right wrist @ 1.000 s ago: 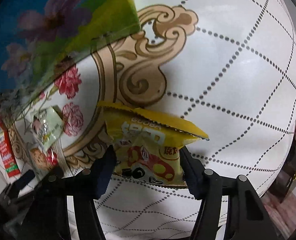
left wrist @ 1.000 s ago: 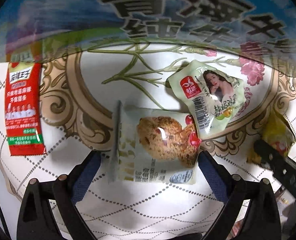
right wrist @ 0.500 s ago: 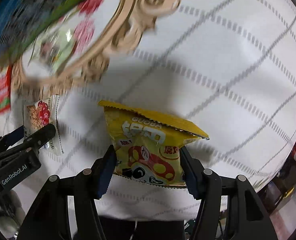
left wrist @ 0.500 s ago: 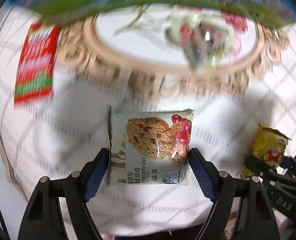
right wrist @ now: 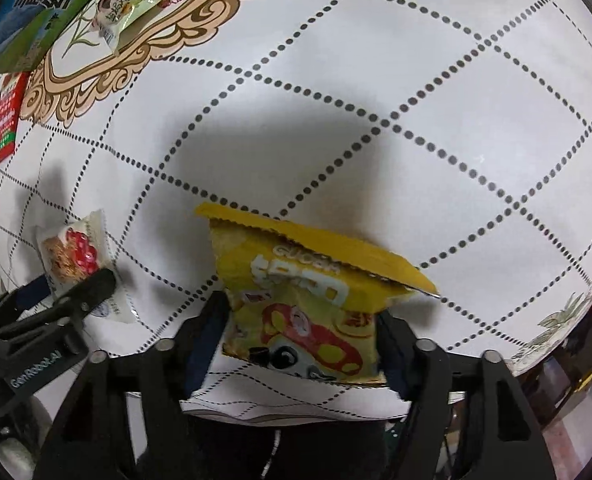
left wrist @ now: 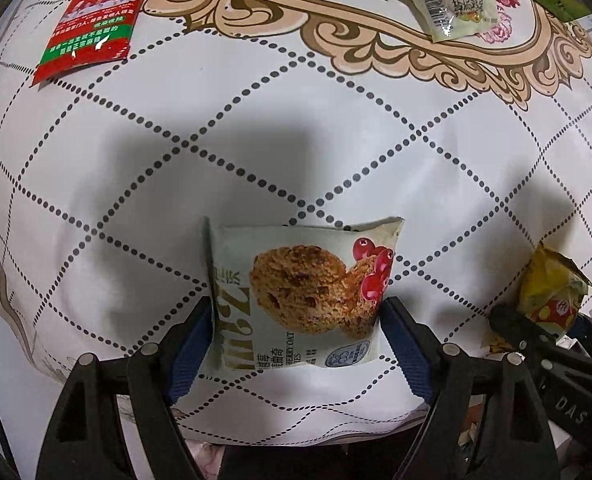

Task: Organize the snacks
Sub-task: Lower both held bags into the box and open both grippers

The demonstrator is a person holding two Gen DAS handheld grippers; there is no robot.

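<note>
your left gripper [left wrist: 296,336] is opening around the oat cookie packet [left wrist: 301,296] near the bench's [left wrist: 335,140] front edge. your right gripper [right wrist: 301,340], beside that packet, is opening with the yellow snack bag [right wrist: 307,304] between its fingers [right wrist: 206,332].

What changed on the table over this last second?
Both packets were pulled toward the table's near edge: the cookie packet by the left gripper, the yellow snack bag by the right gripper. Both jaws are opening now. The red packet and pale packet stayed.
</note>
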